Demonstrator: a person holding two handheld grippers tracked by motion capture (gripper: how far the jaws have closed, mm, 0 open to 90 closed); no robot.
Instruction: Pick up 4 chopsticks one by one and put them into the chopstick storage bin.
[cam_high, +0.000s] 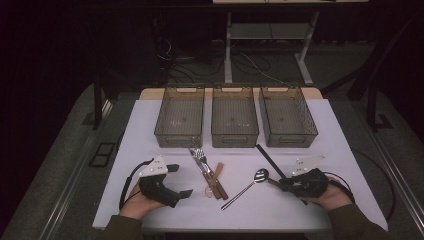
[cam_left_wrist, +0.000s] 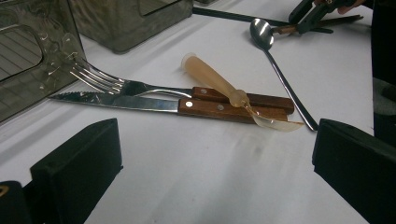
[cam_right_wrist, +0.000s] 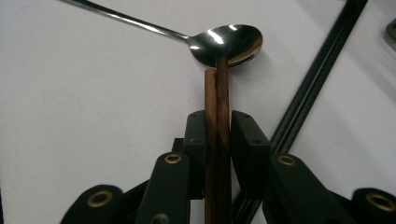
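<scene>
So the right gripper is pinching a pair of brown wooden chopsticks, jaws pressed in on them from both sides. In the right gripper view the two sticks run straight up between the jaws, and their tips reach the bowl of a metal spoon lying on the white table; can't tell if they actually touch it. From the high view, the chopsticks sit low over the table at the right, just beside that spoon, whose long thin handle angles down toward the person's side. A pair of black chopsticks lies on the table close by, passing under the gripper.

The left gripper is spread wide with nothing between its jaws, resting in the left hand at the table's near left. Ahead of it there's a small pile: a fork and a knife, both with wooden handles, side by side, and a pale plastic spoon lying across those handles.

Three see-through bins stand in a row at the far side, well apart from all the cutlery.
</scene>
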